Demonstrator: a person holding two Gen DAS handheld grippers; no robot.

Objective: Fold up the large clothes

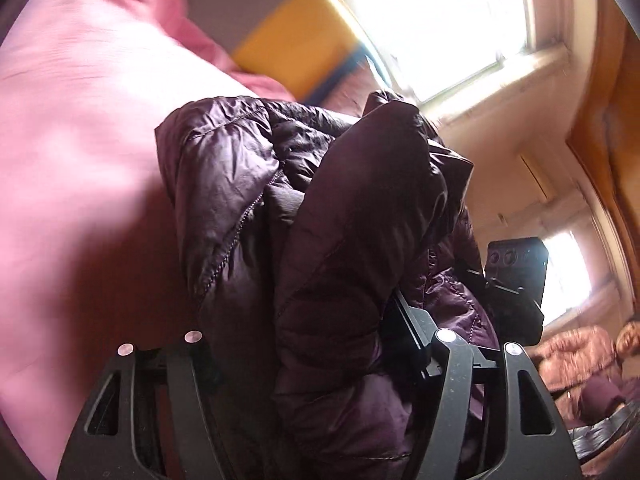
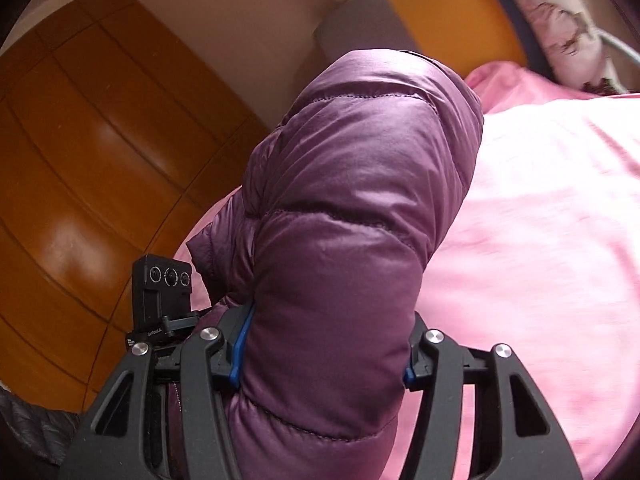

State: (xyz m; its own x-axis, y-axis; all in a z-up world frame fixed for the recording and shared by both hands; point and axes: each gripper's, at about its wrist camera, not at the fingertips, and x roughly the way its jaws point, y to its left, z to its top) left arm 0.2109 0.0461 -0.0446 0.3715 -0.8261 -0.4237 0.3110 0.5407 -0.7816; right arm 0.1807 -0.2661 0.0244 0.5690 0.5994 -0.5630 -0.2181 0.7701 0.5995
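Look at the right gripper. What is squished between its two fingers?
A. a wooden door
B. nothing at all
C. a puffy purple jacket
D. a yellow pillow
C: in the right wrist view the right gripper has its fingers pressed on both sides of the puffy purple jacket, which bulges up over the pink bedsheet.

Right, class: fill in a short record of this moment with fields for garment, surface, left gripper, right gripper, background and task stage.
garment: purple puffer jacket, quilted, bunched up and lifted
surface: pink bedsheet under and behind the jacket
left gripper: left gripper, jaws closed on a thick fold of the jacket
right gripper: right gripper, jaws closed on a padded roll of the jacket
background: wooden wardrobe, bright window, yellow headboard
task stage: jacket held up by both grippers, not yet laid flat or folded
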